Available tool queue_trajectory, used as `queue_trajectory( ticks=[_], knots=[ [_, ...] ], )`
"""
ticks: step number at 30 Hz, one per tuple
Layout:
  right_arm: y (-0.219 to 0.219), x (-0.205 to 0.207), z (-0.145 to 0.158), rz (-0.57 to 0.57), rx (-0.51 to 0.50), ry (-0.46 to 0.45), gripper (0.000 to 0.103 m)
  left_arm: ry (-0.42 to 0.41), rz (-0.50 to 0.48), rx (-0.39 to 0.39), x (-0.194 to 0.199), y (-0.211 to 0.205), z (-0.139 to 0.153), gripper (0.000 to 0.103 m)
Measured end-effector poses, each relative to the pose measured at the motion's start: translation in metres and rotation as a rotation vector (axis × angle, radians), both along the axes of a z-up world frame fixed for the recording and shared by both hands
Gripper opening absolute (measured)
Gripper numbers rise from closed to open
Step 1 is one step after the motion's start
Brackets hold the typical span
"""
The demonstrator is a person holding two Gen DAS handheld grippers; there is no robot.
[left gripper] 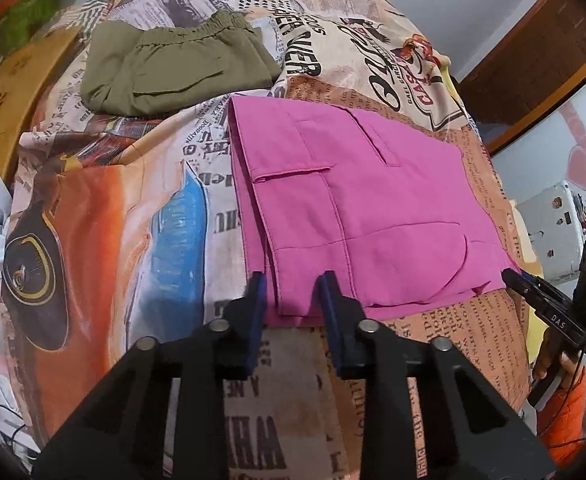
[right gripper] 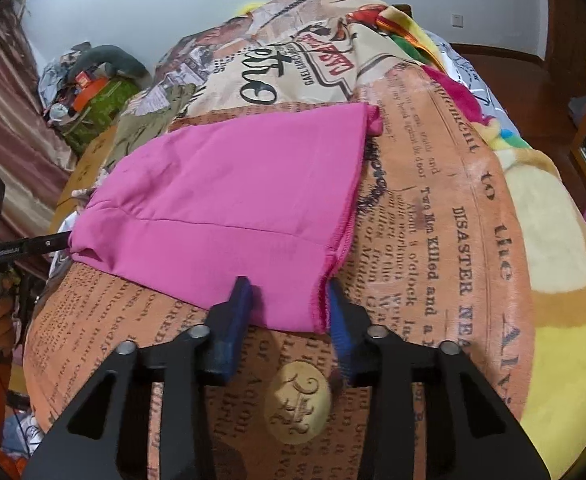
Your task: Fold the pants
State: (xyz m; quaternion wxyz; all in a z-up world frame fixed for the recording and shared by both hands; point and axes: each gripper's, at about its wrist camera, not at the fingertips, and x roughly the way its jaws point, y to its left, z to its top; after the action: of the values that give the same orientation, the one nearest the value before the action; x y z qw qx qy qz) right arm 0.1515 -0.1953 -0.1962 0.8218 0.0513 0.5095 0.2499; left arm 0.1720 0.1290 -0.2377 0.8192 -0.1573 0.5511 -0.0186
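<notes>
Both grippers at near hem of pink pants — left gripper and right gripper each w/ jaws apart astride a corner, prob. to lift and fold away.

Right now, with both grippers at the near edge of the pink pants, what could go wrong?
1. The left gripper straddles the stacked hem of the pink pants; it may catch only some layers, so the fold would split.
2. The right gripper sits at the frayed corner; a thin bite could slip.
3. Either gripper might pinch the blanket underneath and drag it along.
</notes>
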Motion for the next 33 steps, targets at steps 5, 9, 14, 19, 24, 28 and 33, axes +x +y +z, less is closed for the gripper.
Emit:
queue_trajectory(
  ticks=[5,9,14,19,24,28,33],
  knots=[
    [0.001,0.001,-0.002,0.003,-0.003,-0.003,0.025,-0.026,0.001,0.067,-0.002,-0.002,0.009,0.01],
    [0.002,0.001,-0.002,0.002,-0.006,-0.005,0.024,-0.08,0.007,0.138,-0.005,-0.002,0.025,0.003],
    [0.004,0.002,-0.002,0.005,-0.014,-0.006,0.024,-0.097,-0.001,0.175,-0.005,0.004,0.031,0.003],
    [0.004,0.002,-0.003,0.004,-0.019,-0.009,0.024,-0.04,-0.008,0.181,-0.003,0.001,0.012,0.003],
    [0.005,0.004,0.001,0.005,-0.037,-0.001,0.025,-0.02,-0.021,0.201,-0.004,-0.002,0.0,0.006],
    [0.006,0.007,0.015,-0.002,-0.079,-0.016,0.027,-0.046,-0.035,0.283,-0.004,-0.003,0.015,0.029],
    [0.014,0.006,0.044,0.013,-0.048,-0.105,0.044,-0.146,-0.029,0.339,-0.003,-0.007,0.046,0.059]
  ],
)
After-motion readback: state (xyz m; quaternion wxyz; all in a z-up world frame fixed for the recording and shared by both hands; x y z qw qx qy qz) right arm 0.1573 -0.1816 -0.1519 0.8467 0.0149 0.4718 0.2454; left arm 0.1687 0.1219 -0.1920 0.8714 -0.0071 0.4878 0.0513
